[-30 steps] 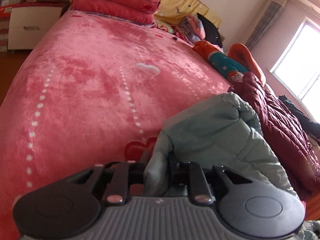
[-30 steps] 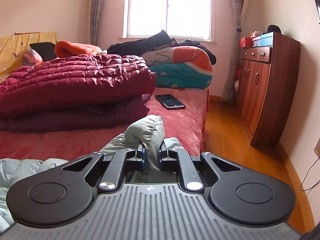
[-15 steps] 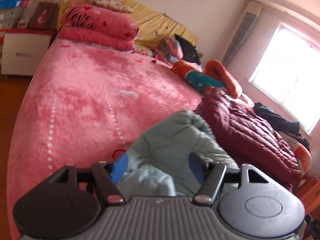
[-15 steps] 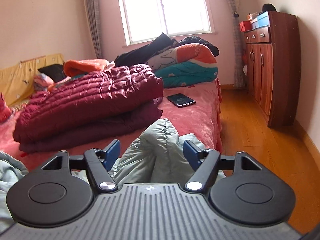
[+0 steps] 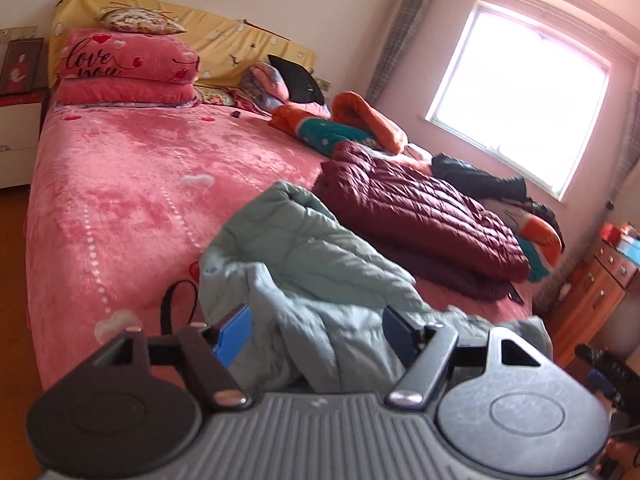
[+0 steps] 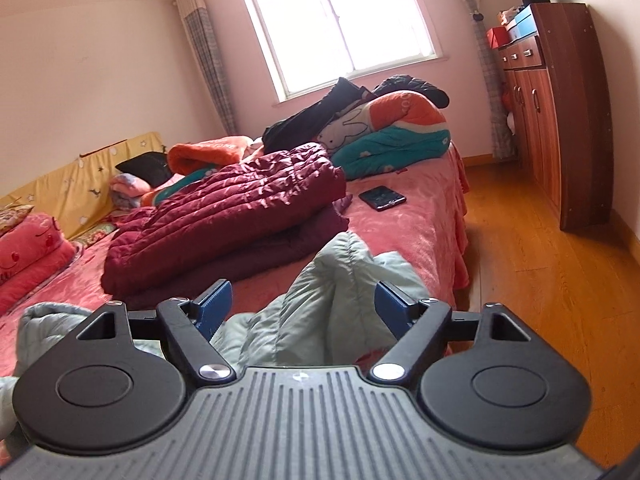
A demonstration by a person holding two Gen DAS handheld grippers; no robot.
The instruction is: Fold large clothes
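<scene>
A pale green padded jacket (image 5: 308, 264) lies crumpled on the pink bed (image 5: 120, 184) near its front edge. My left gripper (image 5: 316, 332) is open, its blue pads wide apart above the jacket, holding nothing. In the right wrist view the same jacket (image 6: 340, 292) bulges up between the fingers of my right gripper (image 6: 298, 306), which is open and empty too. A folded maroon quilted coat (image 5: 420, 216) lies behind the jacket; it also shows in the right wrist view (image 6: 240, 216).
A black phone (image 6: 382, 197) lies on the bed near the foot. Orange and teal bedding (image 6: 388, 132) and dark clothes are piled by the window. Pink pillows (image 5: 128, 72) are stacked at the headboard. A wooden cabinet (image 6: 560, 112) stands right, beyond wooden floor (image 6: 540, 280).
Both grippers were shut on the green jacket a second ago. Both have opened and let it go, then lifted back, and the jacket has dropped onto the bed.
</scene>
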